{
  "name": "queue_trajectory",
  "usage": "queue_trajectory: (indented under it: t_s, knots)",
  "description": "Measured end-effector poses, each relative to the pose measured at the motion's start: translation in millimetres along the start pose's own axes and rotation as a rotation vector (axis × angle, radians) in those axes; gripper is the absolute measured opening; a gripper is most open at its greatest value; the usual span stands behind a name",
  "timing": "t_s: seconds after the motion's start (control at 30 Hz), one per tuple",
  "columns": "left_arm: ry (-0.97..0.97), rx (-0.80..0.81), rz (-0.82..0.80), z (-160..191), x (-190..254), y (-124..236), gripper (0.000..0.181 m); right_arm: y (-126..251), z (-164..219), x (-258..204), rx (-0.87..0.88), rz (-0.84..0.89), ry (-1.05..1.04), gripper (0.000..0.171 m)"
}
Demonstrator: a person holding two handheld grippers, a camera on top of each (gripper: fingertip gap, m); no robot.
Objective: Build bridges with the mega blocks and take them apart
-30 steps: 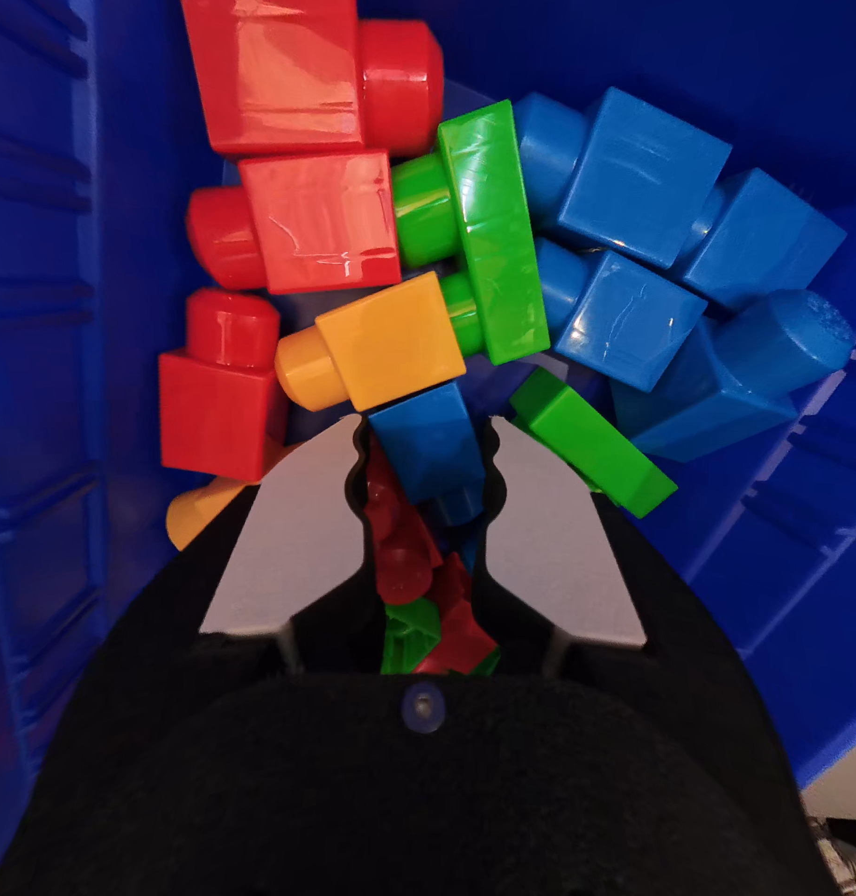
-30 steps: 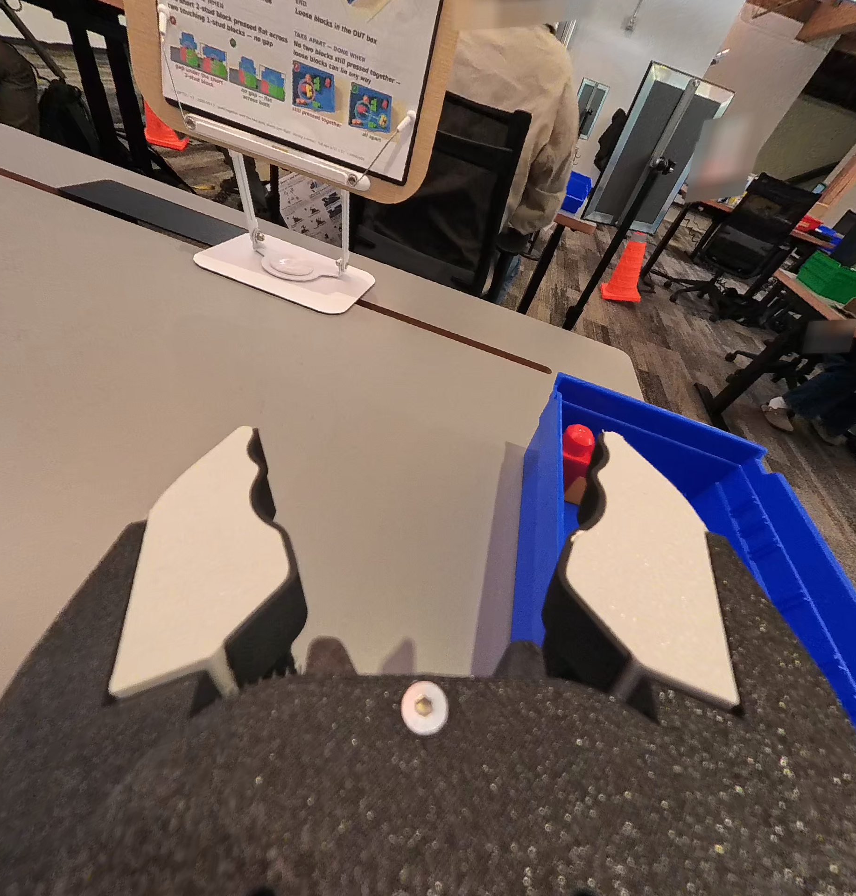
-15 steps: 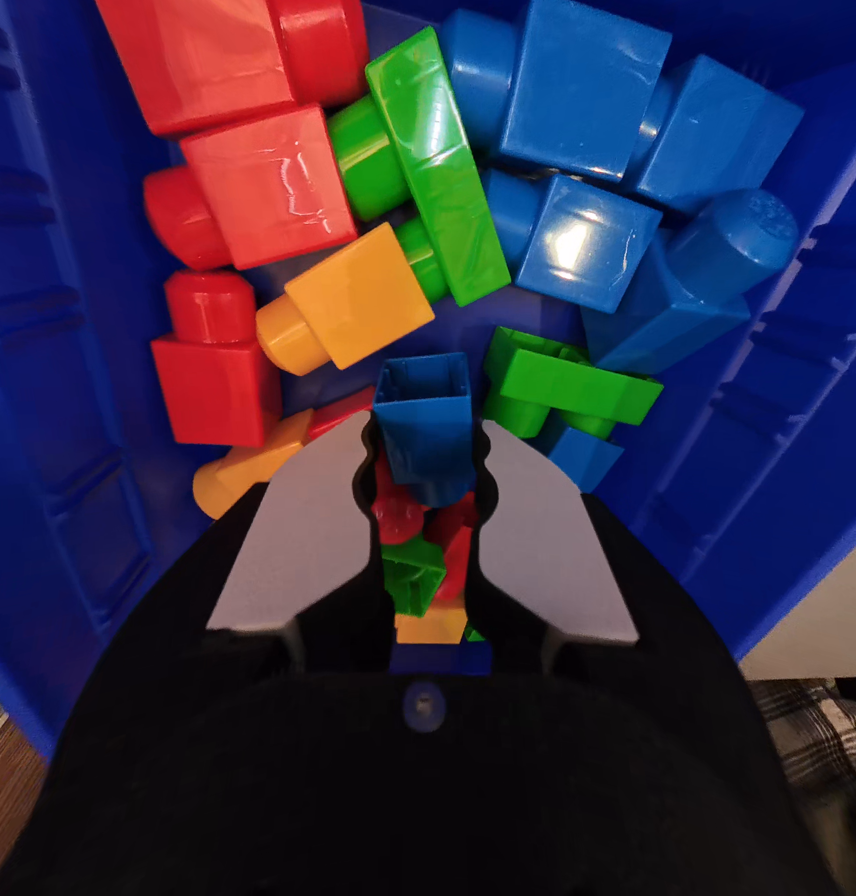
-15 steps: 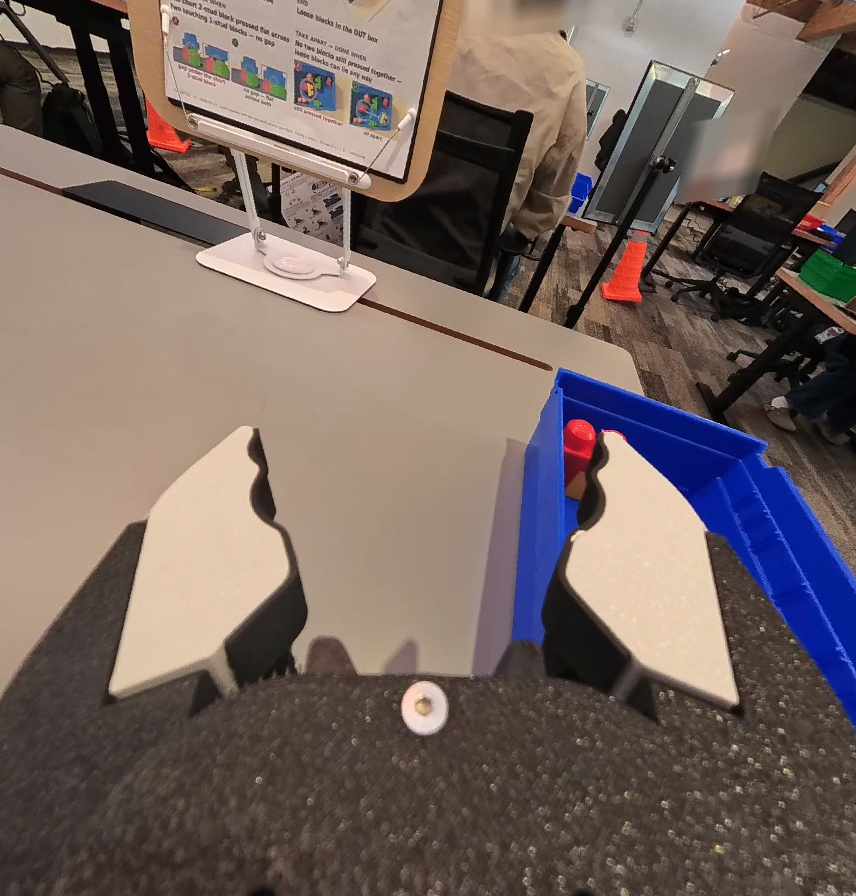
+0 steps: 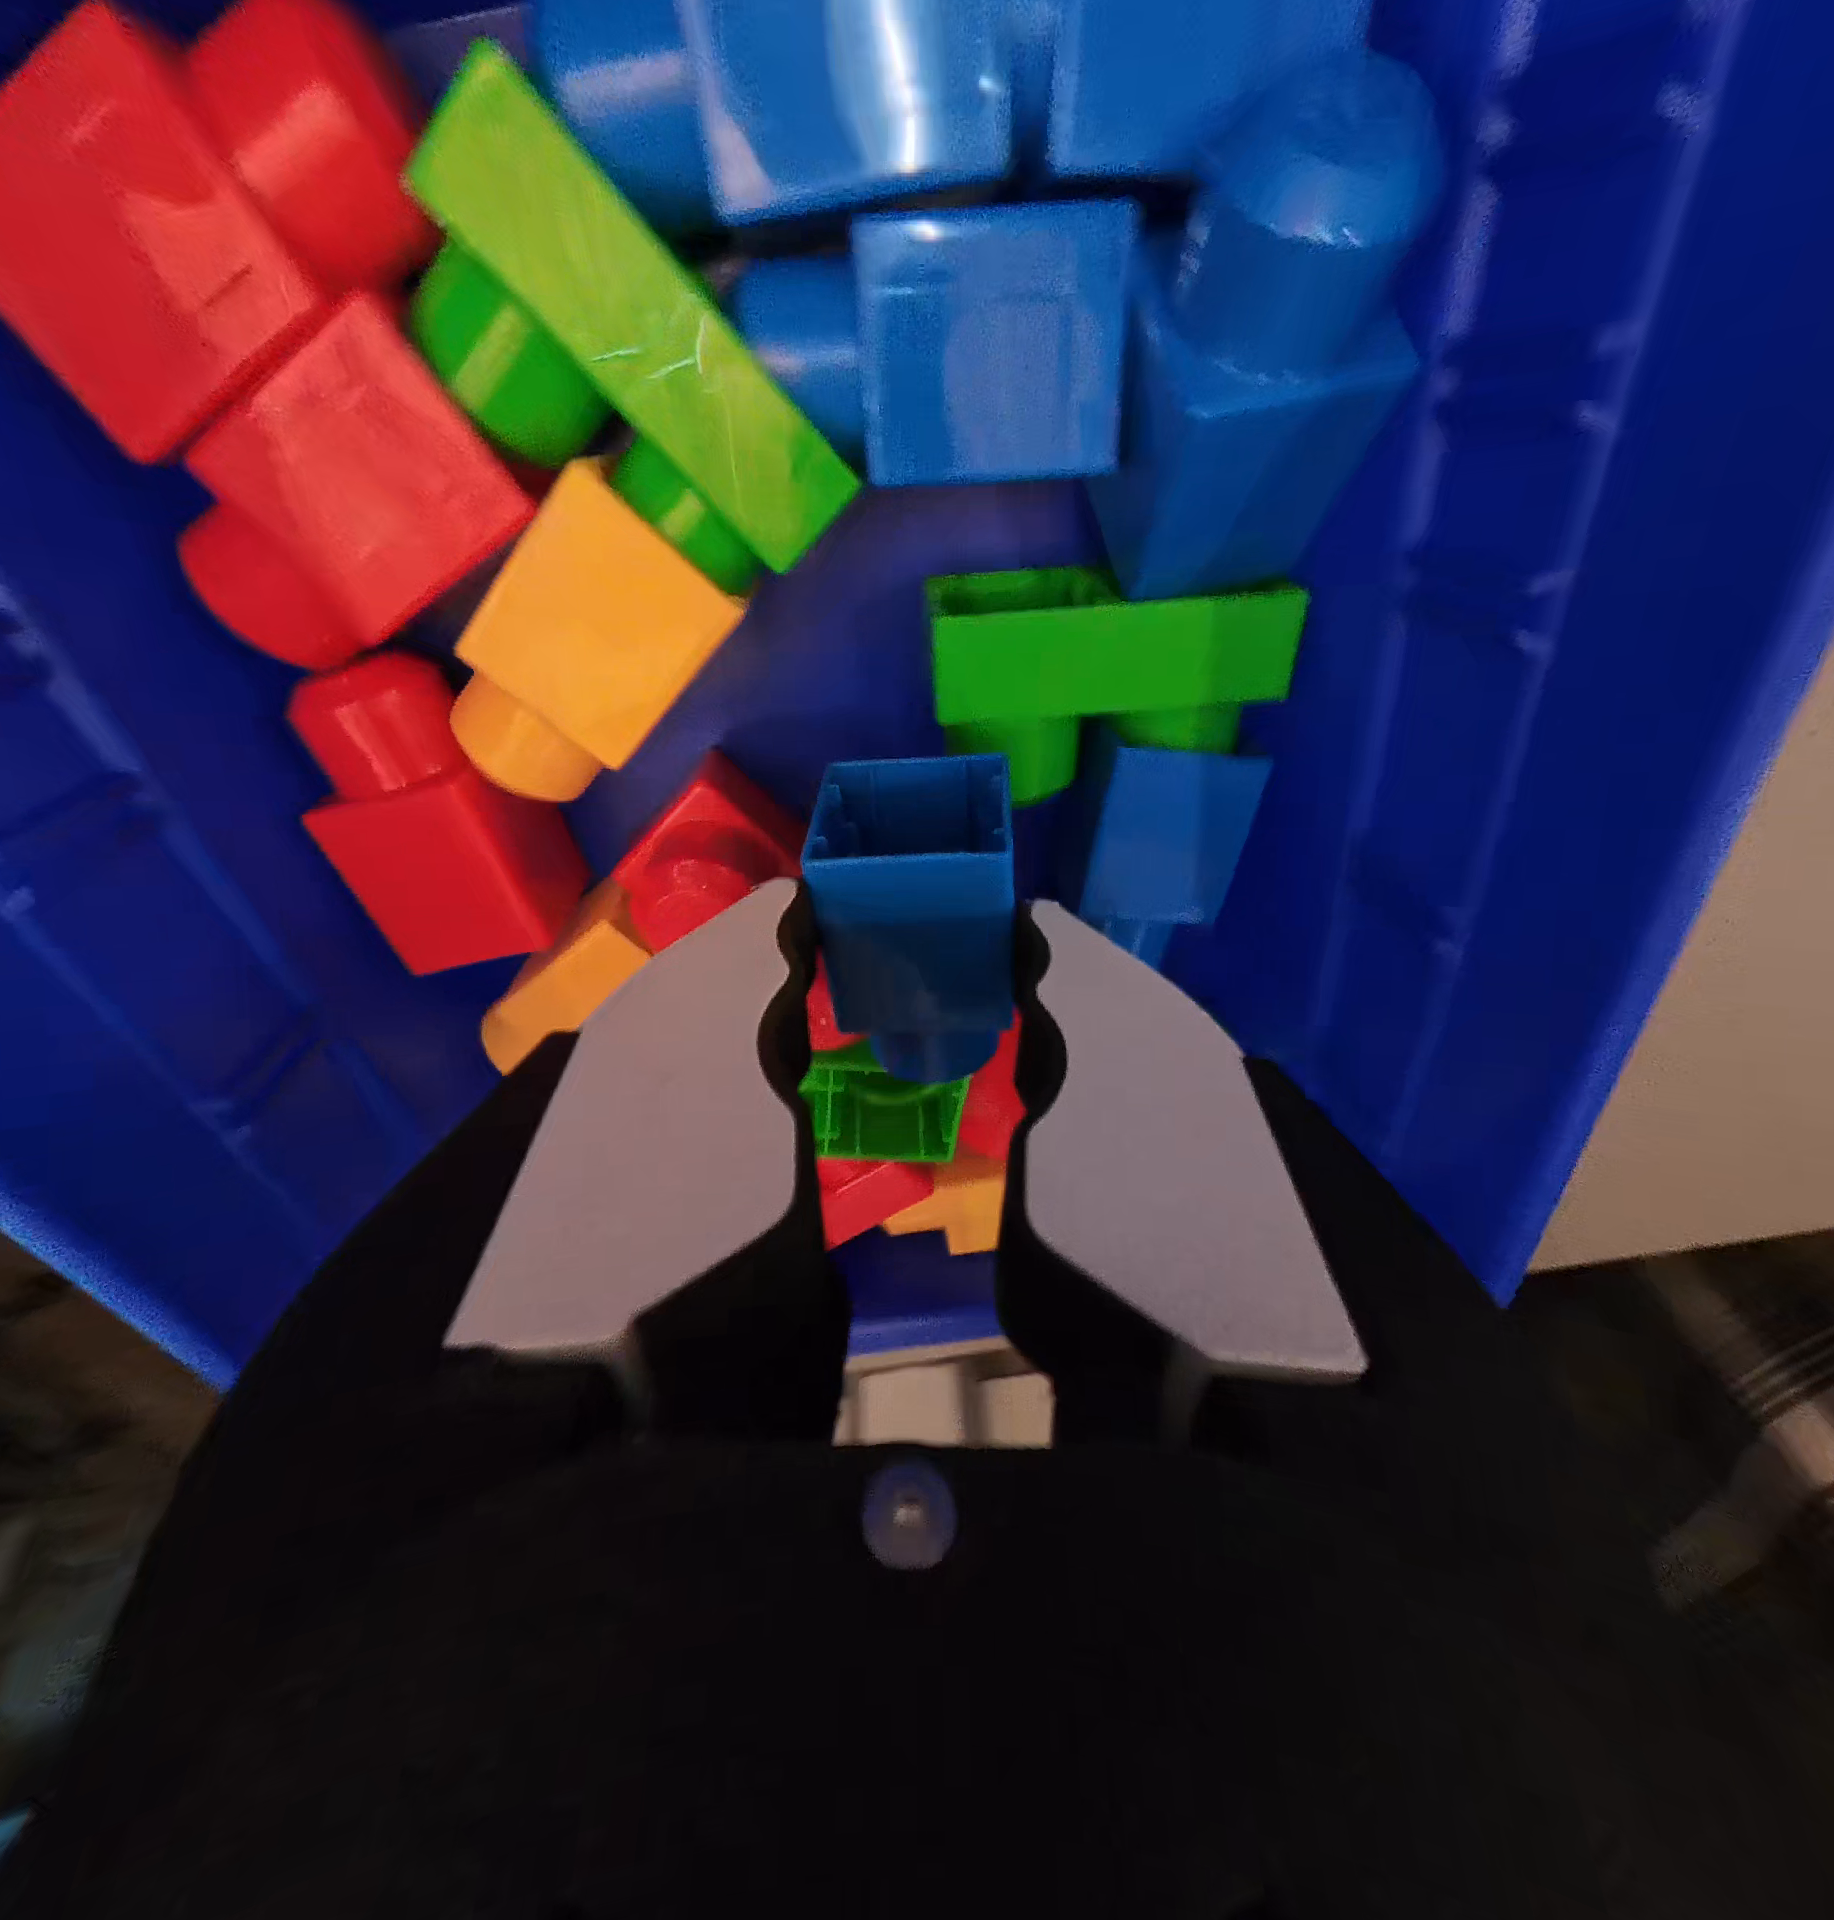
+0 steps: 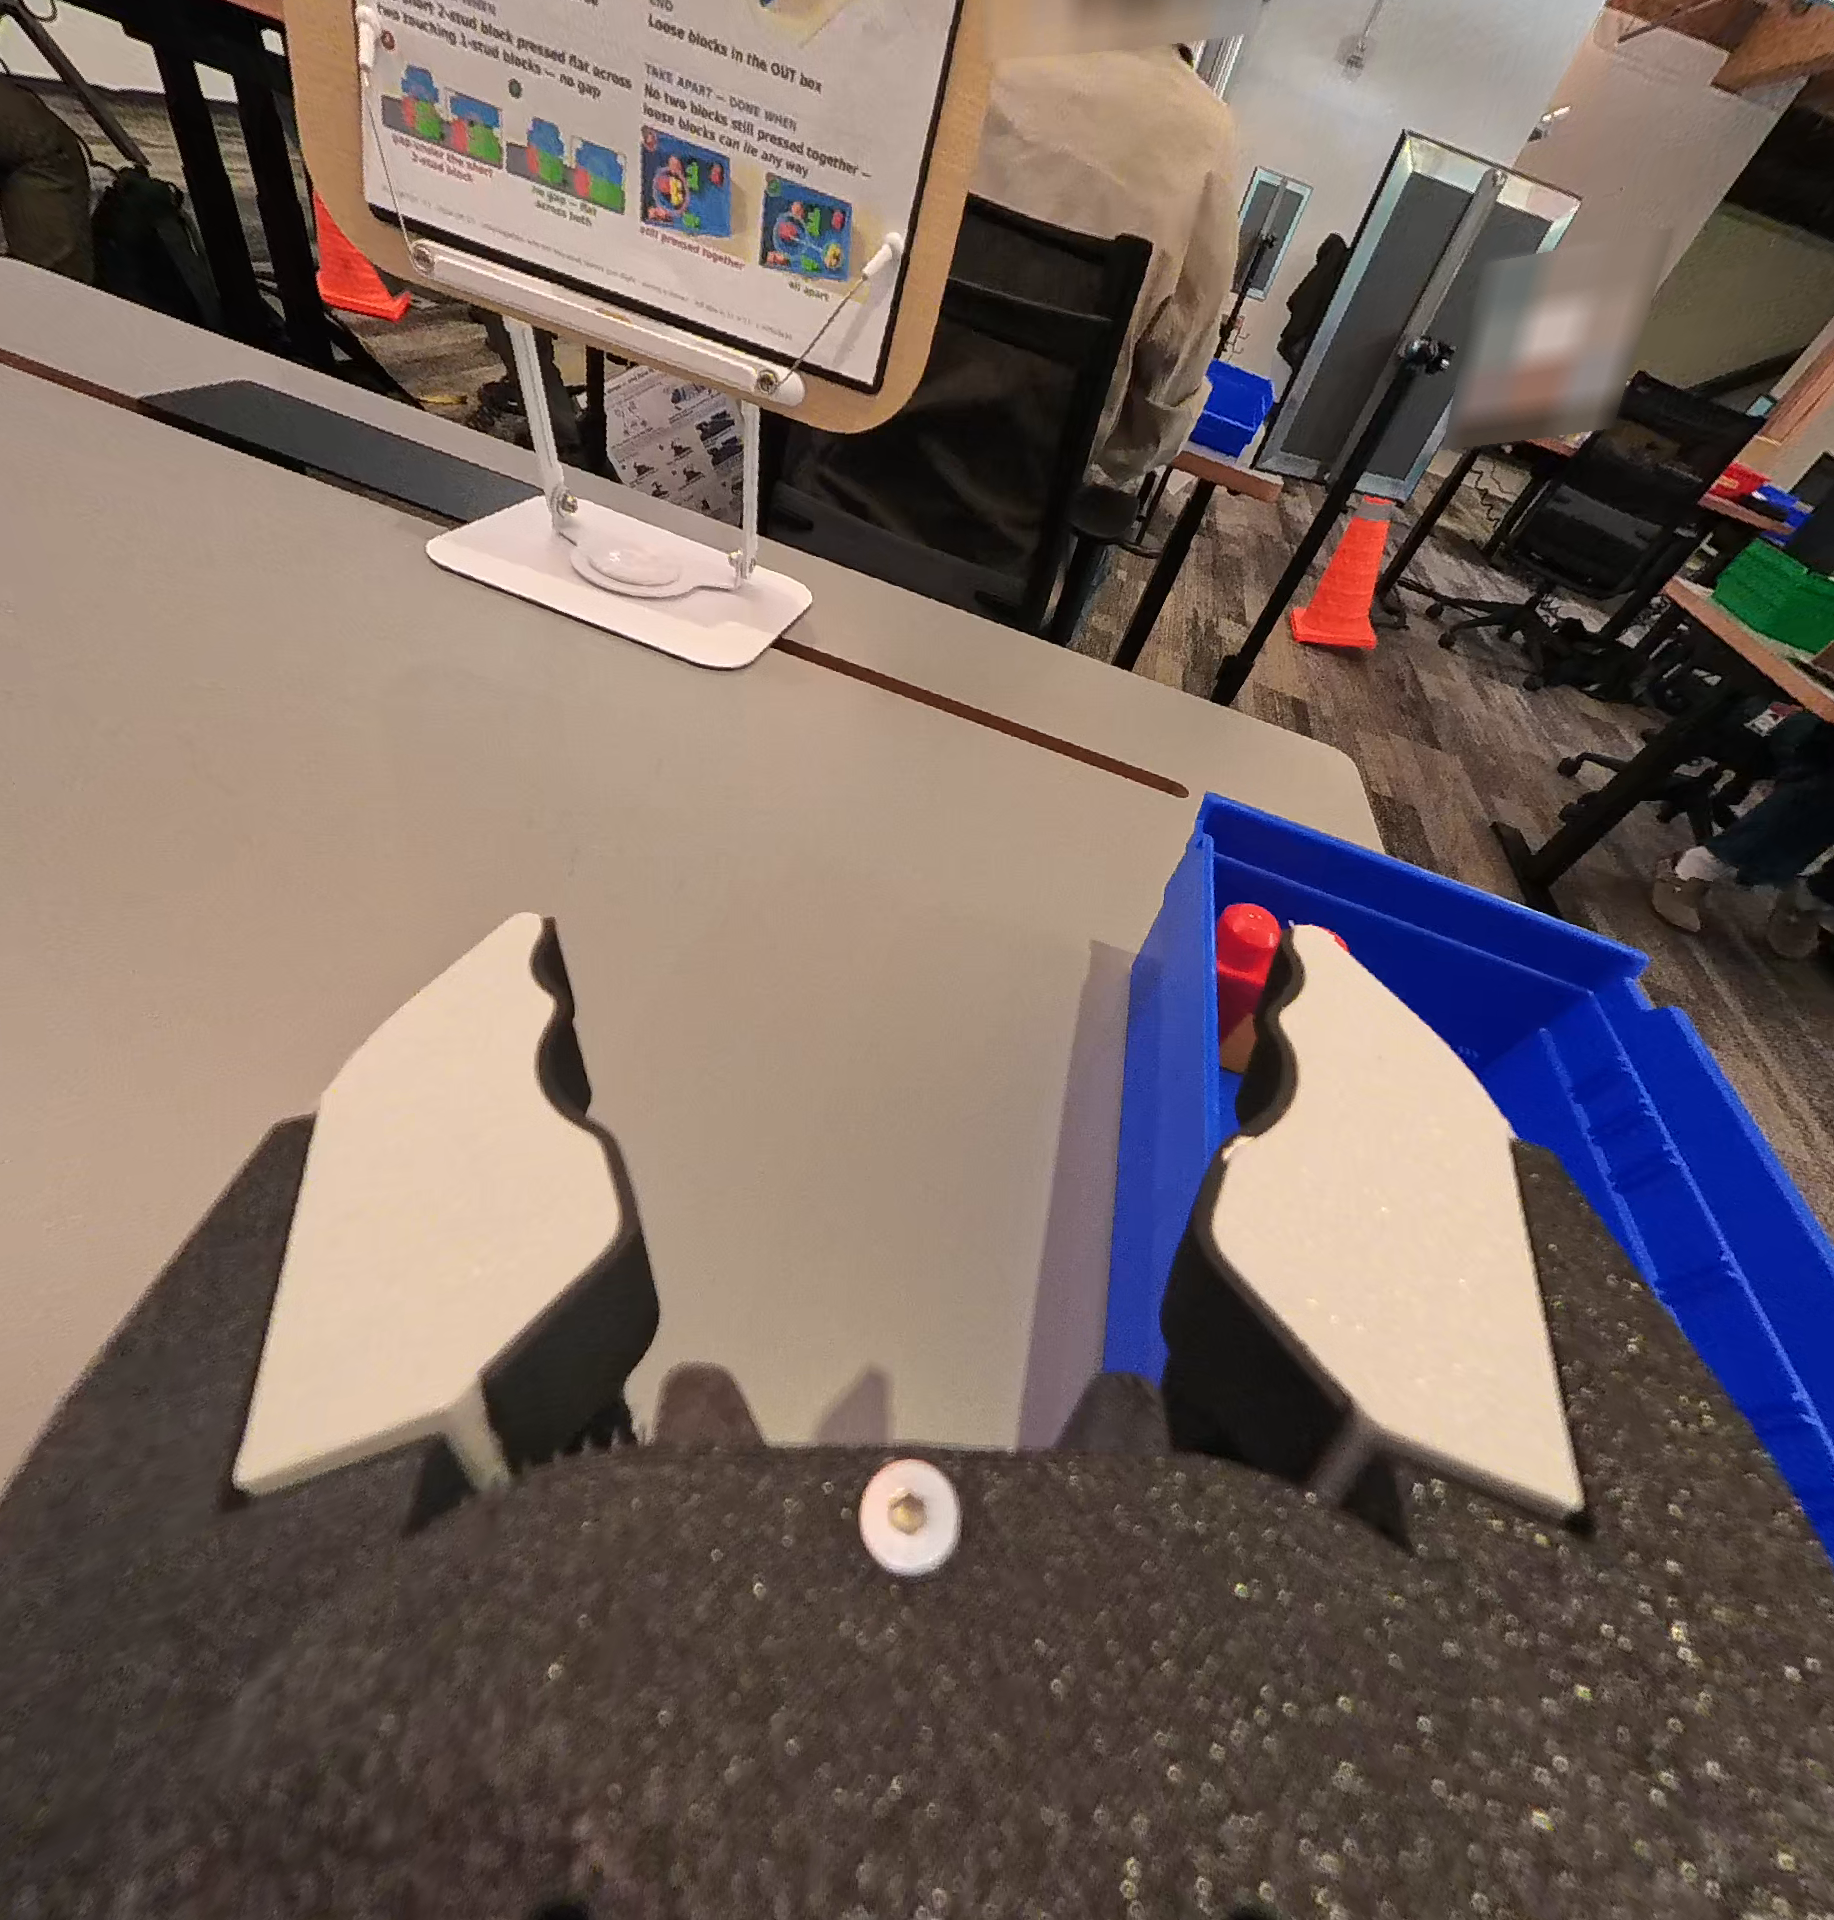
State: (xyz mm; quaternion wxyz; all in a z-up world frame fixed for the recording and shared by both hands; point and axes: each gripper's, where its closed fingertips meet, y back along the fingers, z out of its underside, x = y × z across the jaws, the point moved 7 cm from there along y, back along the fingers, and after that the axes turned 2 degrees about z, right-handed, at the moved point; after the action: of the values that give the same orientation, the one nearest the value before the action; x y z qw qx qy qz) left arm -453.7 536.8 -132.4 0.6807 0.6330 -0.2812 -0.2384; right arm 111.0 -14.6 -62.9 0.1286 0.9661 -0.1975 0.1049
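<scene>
Left gripper (image 5: 908,956) squeezed shut on a small blue block (image 5: 908,904), up over the blue bin (image 5: 1432,831). Block's open bottom pointing away, stud back (toward the camera). Right gripper (image 6: 918,1039) wide open, empty, low over the bare tabletop (image 6: 477,779), just beside the bin.

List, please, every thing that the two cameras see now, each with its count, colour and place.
blue bin: one, blue, on the table's right edge
loose blocks: many, red, green, orange and blue, inside the bin
held block: one, blue, hollow side facing away from the camera, above the pile
table: one, grey
instruction board: one, wood-framed, on a white stand at the table's far edge
traffic cones: two, orange, on the floor
left gripper: shut on the held block
right gripper: open, empty, over the table
</scene>
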Motion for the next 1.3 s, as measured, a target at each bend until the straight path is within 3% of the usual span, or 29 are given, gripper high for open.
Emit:
queue_trajectory:
  t_s: [0.1,0.3,0.57,0.9,1.03,1.3]
  knots:
    - [-0.139,-0.052,-0.065,-1,10,2,0.036,-1,-1,-2,-0.001,-0.003,0.003,0.123]
    - [-0.265,-0.064,-0.016,-8,22,-4,0.036,1,-3,-4,-0.002,-0.004,0.015,0.123]
    - [-0.477,0.044,-0.056,-5,22,-7,0.038,4,-9,-3,0.007,0.002,0.026,0.123]
    - [-0.472,0.186,-0.018,17,2,-14,0.037,3,-15,-8,0.01,-0.01,0.048,0.123]
    - [-0.429,0.245,-0.003,23,-5,-14,0.044,1,-17,-11,0.011,-0.017,0.055,0.123]
    - [-0.429,0.28,0.001,42,-9,-17,0.045,-3,-24,-16,0.021,-0.031,0.067,0.123]
